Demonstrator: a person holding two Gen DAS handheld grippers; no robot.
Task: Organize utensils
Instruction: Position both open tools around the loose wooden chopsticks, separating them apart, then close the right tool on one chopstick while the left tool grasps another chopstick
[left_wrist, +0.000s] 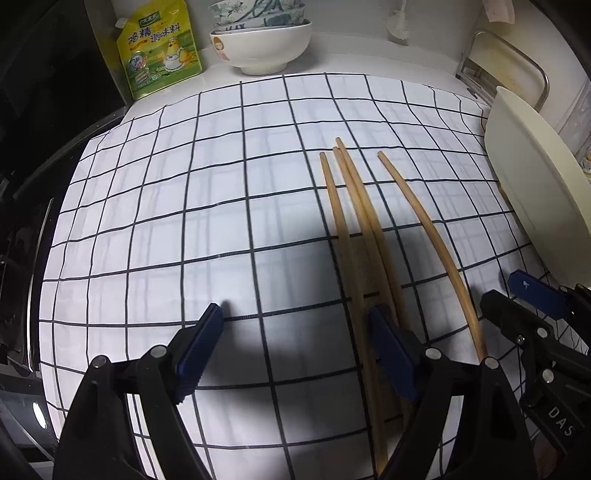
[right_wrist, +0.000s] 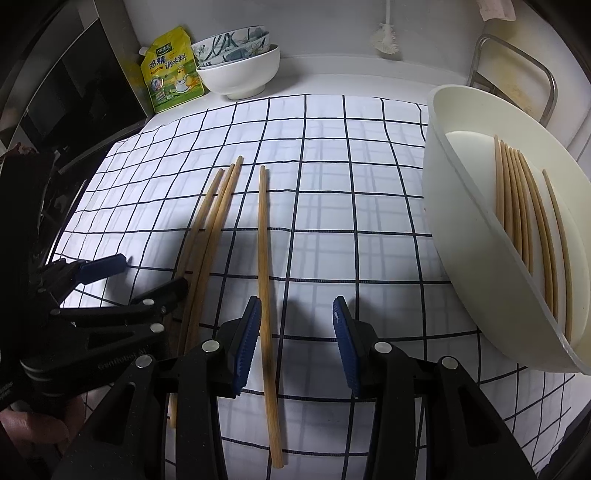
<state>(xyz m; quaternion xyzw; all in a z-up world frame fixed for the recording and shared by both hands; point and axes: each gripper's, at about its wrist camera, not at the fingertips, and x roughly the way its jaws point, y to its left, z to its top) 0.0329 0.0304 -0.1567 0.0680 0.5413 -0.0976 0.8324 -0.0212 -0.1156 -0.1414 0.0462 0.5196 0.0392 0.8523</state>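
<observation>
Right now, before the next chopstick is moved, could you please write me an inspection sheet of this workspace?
Surface: checked cloth lies flat on a white counter.
Job's things: four loose chopsticks on the cloth, three bunched, one apart; more chopsticks lie in the tilted white container.
Clutter: yellow seasoning pouch, stacked bowls, hanging brush.
Grippers: left gripper open, empty, low over the cloth; right gripper open, the single chopstick beside its left finger.
Cables: nothing seen.
Surroundings: metal rack behind the container; dark appliance at left.

Cloth (left_wrist: 166, 206) left open; container (right_wrist: 461, 236) blocks right.
</observation>
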